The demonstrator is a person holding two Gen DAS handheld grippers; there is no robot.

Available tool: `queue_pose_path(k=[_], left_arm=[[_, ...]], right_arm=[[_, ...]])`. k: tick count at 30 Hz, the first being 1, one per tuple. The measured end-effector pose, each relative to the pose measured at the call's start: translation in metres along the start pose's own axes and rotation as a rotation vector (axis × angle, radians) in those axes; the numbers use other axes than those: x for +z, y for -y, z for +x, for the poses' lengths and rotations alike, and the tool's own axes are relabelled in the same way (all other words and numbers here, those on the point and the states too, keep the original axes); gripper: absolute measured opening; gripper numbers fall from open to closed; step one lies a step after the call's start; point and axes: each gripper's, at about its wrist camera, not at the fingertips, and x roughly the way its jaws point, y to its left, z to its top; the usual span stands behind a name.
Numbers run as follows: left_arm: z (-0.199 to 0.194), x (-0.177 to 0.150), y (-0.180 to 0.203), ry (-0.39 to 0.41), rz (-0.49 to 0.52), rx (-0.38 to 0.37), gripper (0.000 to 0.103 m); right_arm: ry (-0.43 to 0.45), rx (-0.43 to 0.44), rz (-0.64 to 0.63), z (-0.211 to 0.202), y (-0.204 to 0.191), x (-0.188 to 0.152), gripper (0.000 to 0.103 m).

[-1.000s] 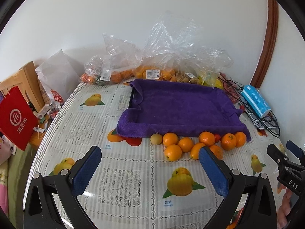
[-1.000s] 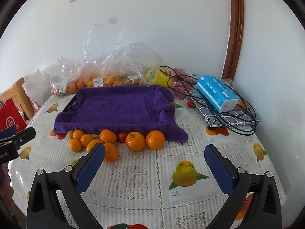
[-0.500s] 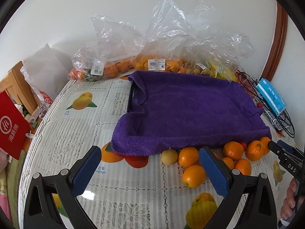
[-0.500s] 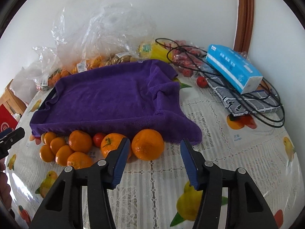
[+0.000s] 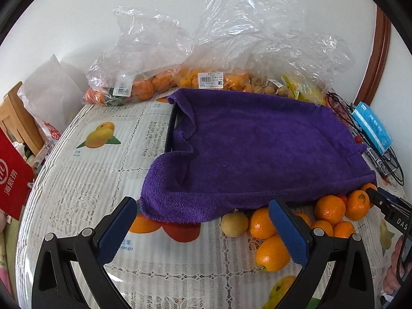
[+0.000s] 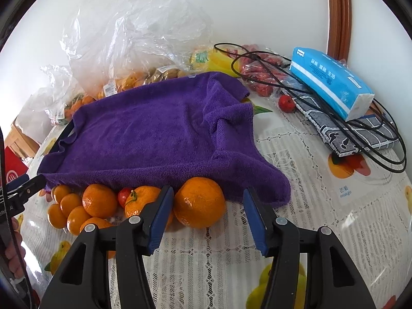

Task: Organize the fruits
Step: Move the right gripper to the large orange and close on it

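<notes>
A purple towel (image 5: 257, 149) drapes over a black tray (image 5: 170, 128); it also shows in the right wrist view (image 6: 154, 134). Several oranges lie along its front edge. My right gripper (image 6: 207, 206) is open, its jaws on either side of the rightmost large orange (image 6: 199, 202), not closed on it. A small red fruit (image 6: 125, 195) and more oranges (image 6: 99, 200) lie to its left. My left gripper (image 5: 203, 221) is open over the towel's front left corner, beside a pale yellow fruit (image 5: 234, 224) and oranges (image 5: 271, 253).
Plastic bags of fruit (image 5: 159, 82) line the wall behind the tray. A blue tissue pack (image 6: 332, 82), black cables (image 6: 360, 128) and a red fruit (image 6: 286, 103) sit at the right. A red bag (image 5: 13, 177) and wooden chair (image 5: 15, 118) stand off the table's left edge.
Both grippers have moved forward and lower toward the towel's front edge. My right gripper's jaws have narrowed and now flank the rightmost orange.
</notes>
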Motion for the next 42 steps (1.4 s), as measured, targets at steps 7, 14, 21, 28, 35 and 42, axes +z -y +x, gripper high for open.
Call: queue_pose_path(k=[7, 14, 21, 28, 35, 42], left_arm=[[0.003, 0.002, -0.015, -0.009, -0.069, -0.024, 0.102], [0.001, 0.002, -0.019, -0.005, -0.091, -0.038, 0.102], [0.003, 0.001, -0.019, -0.022, -0.098, -0.037, 0.102], [0.005, 0.0, -0.021, -0.03, -0.104, -0.036, 0.102], [0.009, -0.001, -0.022, -0.043, -0.114, -0.032, 0.102], [0.01, -0.002, -0.021, -0.045, -0.104, -0.034, 0.102]], right_arm=[[0.025, 0.012, -0.028, -0.01, 0.001, -0.005, 0.037], [0.01, 0.007, -0.034, -0.004, 0.0, -0.004, 0.045], [0.0, 0.01, -0.006, 0.004, 0.007, -0.002, 0.061], [0.023, 0.025, -0.026, -0.003, 0.004, -0.004, 0.041], [0.039, 0.024, 0.013, -0.01, 0.019, -0.004, 0.039], [-0.042, -0.057, -0.061, 0.006, 0.008, -0.009, 0.045]])
